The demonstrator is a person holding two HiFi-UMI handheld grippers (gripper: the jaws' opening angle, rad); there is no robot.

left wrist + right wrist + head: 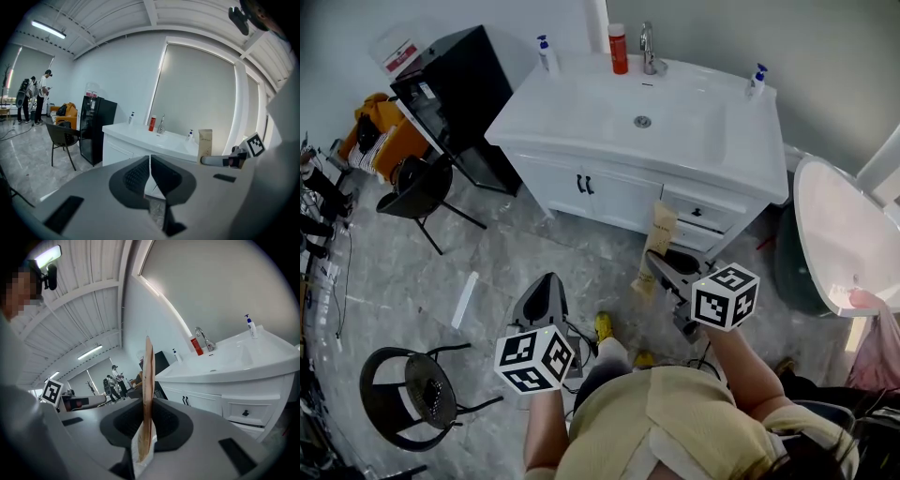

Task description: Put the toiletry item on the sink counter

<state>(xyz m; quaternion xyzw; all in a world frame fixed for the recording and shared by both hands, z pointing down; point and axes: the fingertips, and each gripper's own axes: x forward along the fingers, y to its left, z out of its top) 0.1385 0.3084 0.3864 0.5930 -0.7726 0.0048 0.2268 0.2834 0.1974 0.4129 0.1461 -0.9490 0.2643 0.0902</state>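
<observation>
Head view is showing the carry step under way: the right gripper (664, 265) is pinching the toiletry item, a flat tan pouch (661, 230), upright and edge-on between its pads, in front of the sink counter (546, 120) on its drawer side and not yet over the top. The left gripper (547, 281) is hanging further back from the sink counter, jaws pressed together on nothing. Next move, judging: lifting the pouch over the front edge onto a flat strip beside the basin, then loosening the grip; thin pouch, probably flopping flat. Red bottle (619, 49) and faucet (649, 49) are sitting at the sink counter's back edge, pump bottles (547, 53) at its back corners, the basin taking up the middle, so bare room looks limited. Black fridge (455, 94) is standing just beside the sink counter's left end, a white tub (844, 234) past its right end, neither blocking the approach.
</observation>
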